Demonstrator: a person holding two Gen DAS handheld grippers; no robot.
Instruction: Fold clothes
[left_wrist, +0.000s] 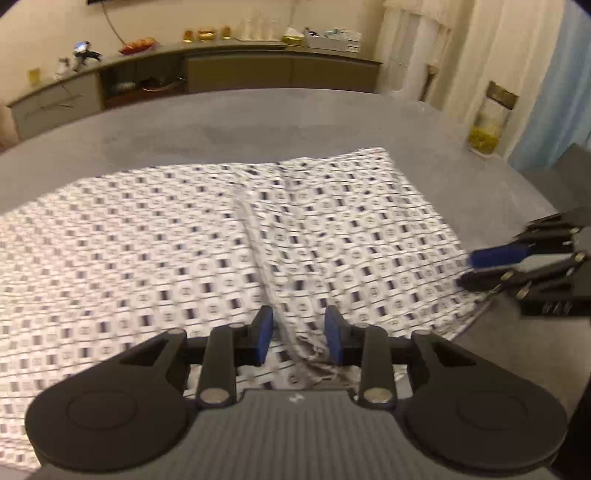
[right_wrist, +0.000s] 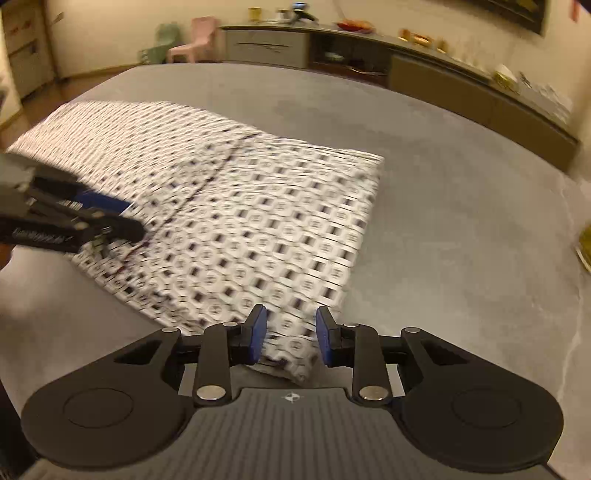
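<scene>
A white garment (left_wrist: 166, 236) printed with small dark squares lies spread on the grey table (left_wrist: 258, 122). A raised crease (left_wrist: 255, 236) runs down its middle toward me. My left gripper (left_wrist: 299, 332) hovers at the garment's near edge, open, with the crease's bunched end between its blue pads (left_wrist: 264, 332) but not pinched. In the right wrist view, my right gripper (right_wrist: 291, 334) stands open over the garment's (right_wrist: 258, 221) near right corner, cloth lying between the pads without being clamped. Each gripper shows in the other's view: the right one (left_wrist: 480, 266) and the left one (right_wrist: 110, 221).
A long sideboard (left_wrist: 240, 70) with bowls, jars and glasses lines the far wall. A tall jar (left_wrist: 487, 122) stands beyond the table's right corner. Small pink and green chairs (right_wrist: 192, 40) sit on the floor at the back left. Bare grey tabletop (right_wrist: 461, 221) lies right of the garment.
</scene>
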